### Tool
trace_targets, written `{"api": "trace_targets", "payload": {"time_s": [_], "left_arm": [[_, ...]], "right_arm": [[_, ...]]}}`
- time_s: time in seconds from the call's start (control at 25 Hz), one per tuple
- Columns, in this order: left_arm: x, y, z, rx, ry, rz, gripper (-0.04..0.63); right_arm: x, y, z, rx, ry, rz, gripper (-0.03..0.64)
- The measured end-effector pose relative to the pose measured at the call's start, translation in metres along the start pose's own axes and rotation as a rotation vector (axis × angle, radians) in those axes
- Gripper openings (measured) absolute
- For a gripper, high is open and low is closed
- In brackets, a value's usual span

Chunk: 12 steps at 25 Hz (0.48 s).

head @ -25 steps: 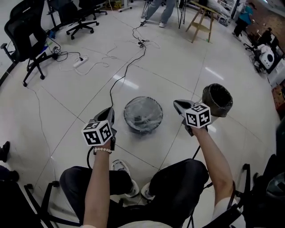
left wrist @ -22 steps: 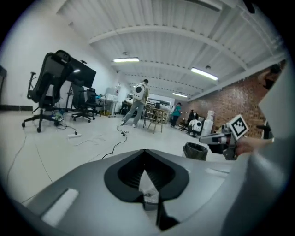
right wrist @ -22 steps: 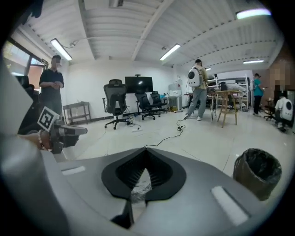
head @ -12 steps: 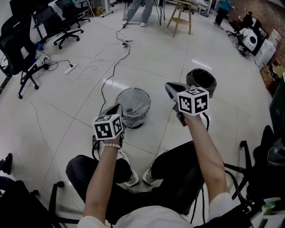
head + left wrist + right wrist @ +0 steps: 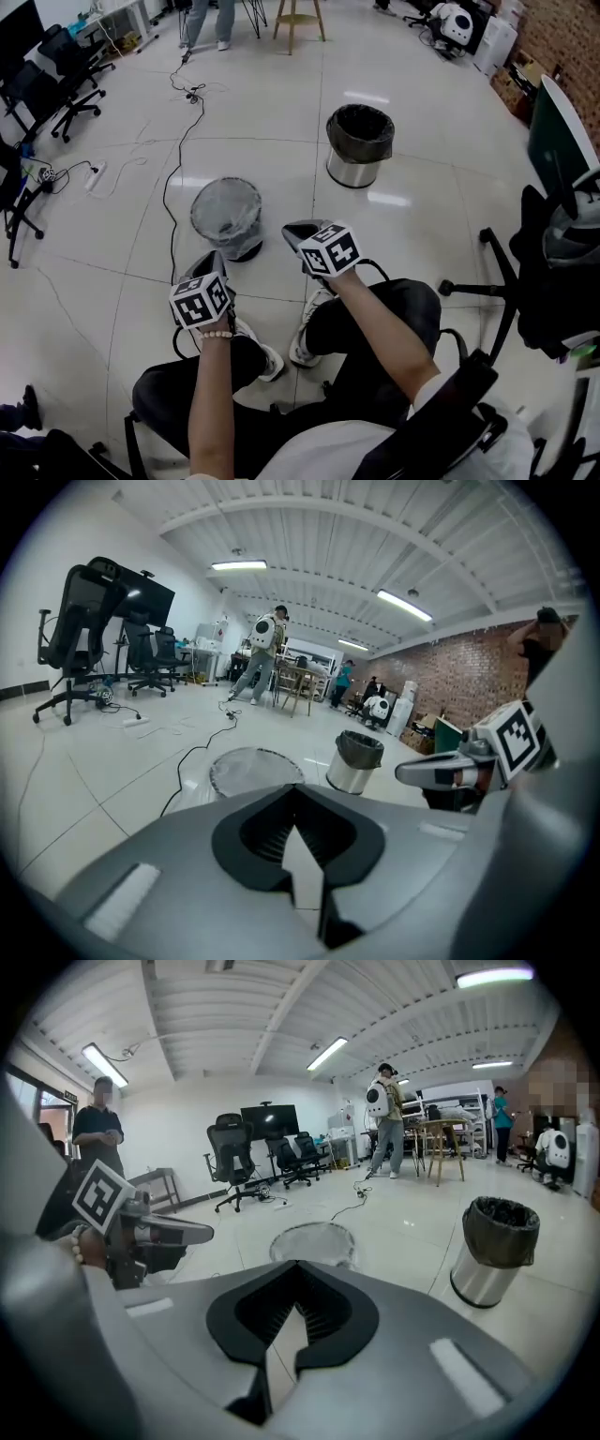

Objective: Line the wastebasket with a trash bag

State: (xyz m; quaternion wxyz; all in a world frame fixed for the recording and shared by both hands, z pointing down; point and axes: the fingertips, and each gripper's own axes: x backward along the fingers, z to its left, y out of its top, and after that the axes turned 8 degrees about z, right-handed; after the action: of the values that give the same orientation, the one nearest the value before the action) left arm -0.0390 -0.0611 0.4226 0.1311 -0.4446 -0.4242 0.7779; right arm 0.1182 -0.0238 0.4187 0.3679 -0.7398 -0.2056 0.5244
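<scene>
**A:** What is hard to make out?

**B:** Mostly the inside of the wire wastebasket (image 5: pixel 227 212). A cloudy clear trash bag (image 5: pixel 225 192) covers its mouth and sides, so I can't tell what lies at the bottom. In the head view, each marker cube hides part of the fingers behind it. The office chair (image 5: pixel 555 246), far to the right of the right fingers, is cut off by the picture's edge.

**A:** And the fingers?

**B:** Both pairs are clenched with nothing between them. In the left gripper view, the left gripper (image 5: pixel 298 810) shows only a sliver of floor past its closed tips. The right gripper (image 5: pixel 296 1296) shows the same in its own view.

**A:** Where is the wastebasket?

**B:** It stands on the floor (image 5: pixel 441 234), just ahead of the left gripper's (image 5: pixel 213 259) fingers and apart from them. It is to the left of the right gripper's (image 5: pixel 293 231) fingertips, near them but not touching.

**A:** Is there any other container?

**B:** A steel bin (image 5: pixel 357 150) stands well beyond the right fingers. It has a dark bag (image 5: pixel 359 130) folded over its rim. Its inside is black, so I can't tell what it holds.
</scene>
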Motion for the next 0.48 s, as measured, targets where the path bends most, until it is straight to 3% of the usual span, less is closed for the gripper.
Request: {"api": "trace_targets", "payload": {"time_s": [0.12, 0.48], "left_arm": [[0.0, -0.01, -0.007, 0.005, -0.006, 0.008, 0.012], [-0.001, -0.006, -0.008, 0.011, -0.007, -0.009, 0.012]], "right_arm": [[0.006, -0.021, -0.003, -0.047, 0.024, 0.007, 0.0], [0.009, -0.011, 0.003, -0.053, 0.051, -0.023, 0.0]]}}
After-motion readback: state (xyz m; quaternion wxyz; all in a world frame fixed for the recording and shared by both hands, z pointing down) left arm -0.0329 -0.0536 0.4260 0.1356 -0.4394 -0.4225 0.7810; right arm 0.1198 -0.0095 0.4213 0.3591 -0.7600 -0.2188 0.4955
